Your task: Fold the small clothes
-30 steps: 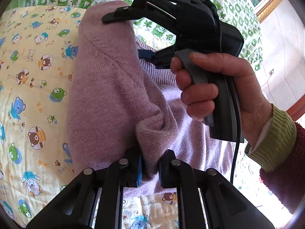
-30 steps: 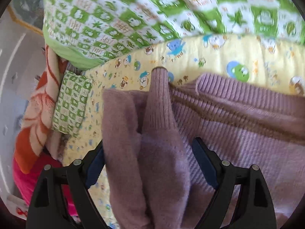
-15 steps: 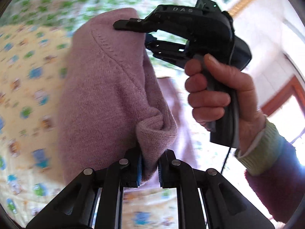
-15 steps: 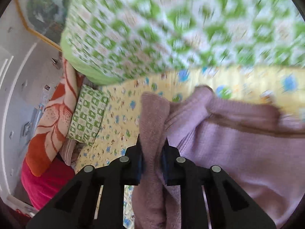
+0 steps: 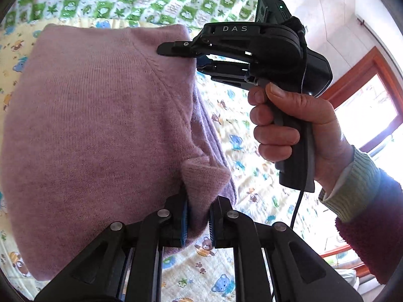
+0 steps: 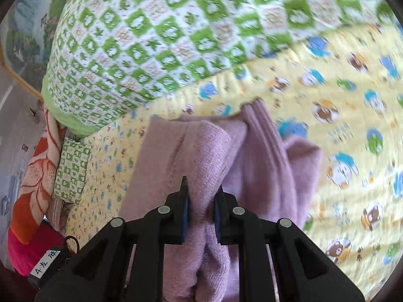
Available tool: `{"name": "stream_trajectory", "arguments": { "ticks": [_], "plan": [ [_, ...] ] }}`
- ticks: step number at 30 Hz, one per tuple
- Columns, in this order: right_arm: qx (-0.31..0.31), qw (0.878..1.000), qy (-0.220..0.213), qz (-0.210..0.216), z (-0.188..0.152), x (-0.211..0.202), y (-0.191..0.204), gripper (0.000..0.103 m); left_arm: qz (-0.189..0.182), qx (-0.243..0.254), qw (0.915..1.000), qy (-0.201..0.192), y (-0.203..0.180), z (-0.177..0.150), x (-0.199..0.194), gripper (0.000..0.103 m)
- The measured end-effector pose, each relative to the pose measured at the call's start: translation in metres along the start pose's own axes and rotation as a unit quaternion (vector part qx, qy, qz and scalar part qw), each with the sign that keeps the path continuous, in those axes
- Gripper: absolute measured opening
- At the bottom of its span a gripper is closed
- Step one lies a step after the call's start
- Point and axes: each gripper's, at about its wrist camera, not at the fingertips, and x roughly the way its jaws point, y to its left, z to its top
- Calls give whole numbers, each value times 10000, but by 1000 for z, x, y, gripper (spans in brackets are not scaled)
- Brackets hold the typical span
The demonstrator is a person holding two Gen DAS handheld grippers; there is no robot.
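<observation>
One yellow cartoon-print sheet (image 6: 335,115) covers the bed; one green-and-white checked quilt (image 6: 156,35) is bunched at 12 o'clock in both views. One small green checked pillow (image 6: 71,168) sits at 9 o'clock in the right wrist view, next to one orange floral blanket (image 6: 35,166). One garment: a mauve knit sweater (image 5: 95,130), lifted off the sheet and hanging as a broad panel. Fine knit, a diagonal raglan seam runs across it, ribbed trim (image 6: 262,136) shows near 12 o'clock in the right view. Two grippers, both yours. Your left gripper (image 5: 197,216) is clamped on a bunched fold at the lower edge. Your right gripper (image 6: 201,210) pinches a thick roll of the same sweater; in the left view it grips the top corner at 1 o'clock.
</observation>
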Motion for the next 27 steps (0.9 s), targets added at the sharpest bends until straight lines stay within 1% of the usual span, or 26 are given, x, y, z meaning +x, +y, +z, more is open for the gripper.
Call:
{"name": "stream_trajectory", "arguments": {
  "ticks": [2, 5, 7, 9, 14, 15, 17, 18, 19, 20, 21, 24, 25, 27],
  "plan": [
    [83, 9999, -104, 86, -4, -3, -5, 17, -79, 99, 9999, -43, -4, 2, -4, 11],
    [-42, 9986, -426, 308, -1, -20, -1, 17, -219, 266, 9993, -136, -13, 4, -10, 11],
    [-117, 9972, -617, 408, 2, -30, 2, 17, -247, 319, 9991, -101, -15, 7, -7, 11],
    [-114, 9977, -597, 283, 3, -30, -2, 17, -246, 335, 9991, 4, -14, 5, 2, 12],
    [239, 9991, -269, -224, -8, -8, -38, 17, -88, 301, 9988, 389, -9, 3, 35, 12],
    [288, 9990, -228, -261, -11, -6, -43, 19, -42, 296, 9987, 420, -8, 3, 37, 15],
    [430, 9985, -228, -258, -16, -6, -46, 23, -110, 215, 9987, 448, -5, 1, 36, 21],
    [482, 9981, -276, -270, -18, -9, -45, 32, -136, 192, 9987, 444, -4, 1, 33, 27],
    [530, 9976, -308, -326, -20, -14, -44, 36, -155, 169, 9987, 453, -4, 1, 30, 34],
    [536, 9973, -350, -361, -22, -19, -43, 39, -201, 149, 9986, 458, -5, -1, 26, 38],
    [523, 9970, -407, -405, -25, -25, -41, 41, -260, 125, 9987, 417, -2, -4, 17, 42],
    [523, 9955, -595, -526, -37, -46, -34, 41, -308, 90, 9990, 297, -4, -9, -4, 48],
    [559, 9950, -658, -492, -43, -53, -32, 41, -302, 53, 9992, 259, -2, -11, -13, 52],
    [635, 9942, -785, -375, -57, -67, -27, 41, -241, -45, 9996, 138, 5, -13, -30, 56]
  ]
}}
